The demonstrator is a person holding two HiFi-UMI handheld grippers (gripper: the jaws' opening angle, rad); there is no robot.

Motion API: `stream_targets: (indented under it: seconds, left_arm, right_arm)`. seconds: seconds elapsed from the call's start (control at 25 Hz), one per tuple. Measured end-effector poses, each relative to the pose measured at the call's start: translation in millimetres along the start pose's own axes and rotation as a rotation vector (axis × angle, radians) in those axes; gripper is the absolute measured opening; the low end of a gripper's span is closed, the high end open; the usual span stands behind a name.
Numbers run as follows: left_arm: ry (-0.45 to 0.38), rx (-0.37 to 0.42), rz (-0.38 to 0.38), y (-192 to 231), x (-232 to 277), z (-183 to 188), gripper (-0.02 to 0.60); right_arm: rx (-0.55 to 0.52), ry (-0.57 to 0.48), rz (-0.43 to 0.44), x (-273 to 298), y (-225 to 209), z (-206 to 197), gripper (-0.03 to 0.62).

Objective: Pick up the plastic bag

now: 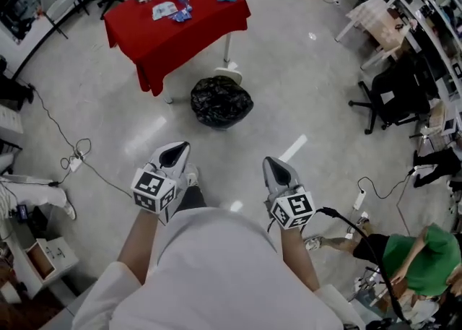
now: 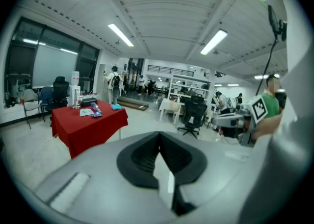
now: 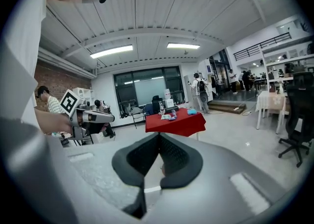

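Observation:
The black plastic bag point(image 1: 221, 102) sits crumpled on the grey floor, just in front of the red-clothed table point(image 1: 177, 18). Both grippers are held close to the person's chest, well short of the bag. My left gripper point(image 1: 175, 151) is shut and empty, its jaws pointing toward the bag. My right gripper point(image 1: 279, 170) is also shut with nothing in it. In the left gripper view the left gripper's point(image 2: 158, 136) dark pads meet, and the red table point(image 2: 88, 125) lies beyond. The right gripper view shows the right gripper point(image 3: 158, 137) shut too. The bag is hidden in both gripper views.
Small items lie on the red table. A black office chair point(image 1: 393, 97) and a white table point(image 1: 375, 22) stand at the right. Cables point(image 1: 76, 159) trail over the floor at the left. A person in green point(image 1: 422, 256) crouches at the lower right.

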State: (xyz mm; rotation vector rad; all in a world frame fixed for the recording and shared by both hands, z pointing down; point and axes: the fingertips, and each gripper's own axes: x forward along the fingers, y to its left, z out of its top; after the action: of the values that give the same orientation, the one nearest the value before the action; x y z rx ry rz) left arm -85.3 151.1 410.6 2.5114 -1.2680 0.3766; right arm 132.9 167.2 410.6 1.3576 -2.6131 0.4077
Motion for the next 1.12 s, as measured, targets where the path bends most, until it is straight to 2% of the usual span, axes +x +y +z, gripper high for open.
stream_targets:
  seconds: [0.16,0.64,0.88,1.12]
  left_arm:
    - [0.017,0.065,-0.047,37,19,16,0.005]
    - [0.072,0.111,-0.180,146,61,33,0.005]
    - [0.085,0.112,-0.198,178,78,41,0.005]
    - [0.097,0.083,-0.183,190,95,40,0.005]
  right_arm:
    - [0.010,-0.003,-0.035,40,-6,13,0.002]
    - [0.031,0.026,-0.153,141,-1,24,0.002]
    - [0.042,0.045,-0.178,170,-6,31,0.002]
    - [0.030,0.062,-0.155,194,-23,38,0.002]
